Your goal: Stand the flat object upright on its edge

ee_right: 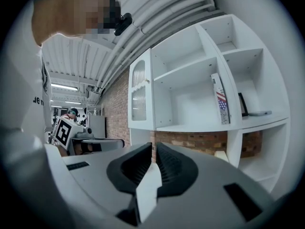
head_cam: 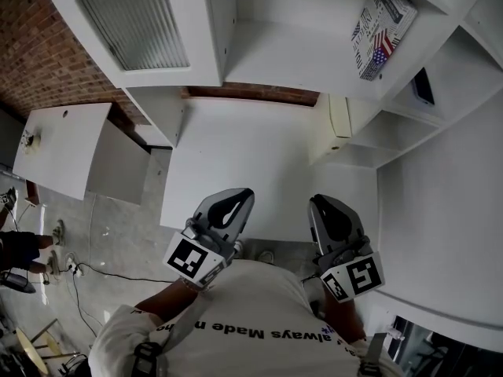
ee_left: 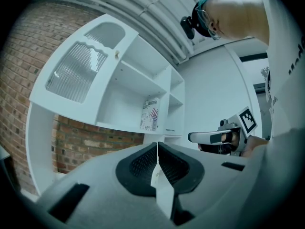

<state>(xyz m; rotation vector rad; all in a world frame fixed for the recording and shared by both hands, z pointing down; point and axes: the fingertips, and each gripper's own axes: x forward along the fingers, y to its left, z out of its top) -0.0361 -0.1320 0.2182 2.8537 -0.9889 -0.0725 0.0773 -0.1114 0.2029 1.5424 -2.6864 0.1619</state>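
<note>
A thin book with a flag-pattern cover (head_cam: 381, 26) stands on its edge, leaning, in a compartment of the white shelf unit (head_cam: 314, 77). It also shows as the book (ee_left: 150, 114) and the book (ee_right: 220, 99) in the two gripper views. A dark flat object (head_cam: 422, 86) leans in the compartment to its right. My left gripper (head_cam: 240, 196) and right gripper (head_cam: 317, 203) hover close to my body at the front edge of the white desk (head_cam: 259, 163), far from the shelves. Both have their jaws pressed together with nothing between them: left gripper (ee_left: 157, 146), right gripper (ee_right: 153, 146).
A small cream block (head_cam: 339, 116) sits on the desk beside the shelf's divider. A cabinet door with ribbed glass (head_cam: 134, 22) hangs at the upper left, with a brick wall (head_cam: 31, 38) behind. A second white table (head_cam: 63, 144) and floor cables (head_cam: 86, 269) lie to the left.
</note>
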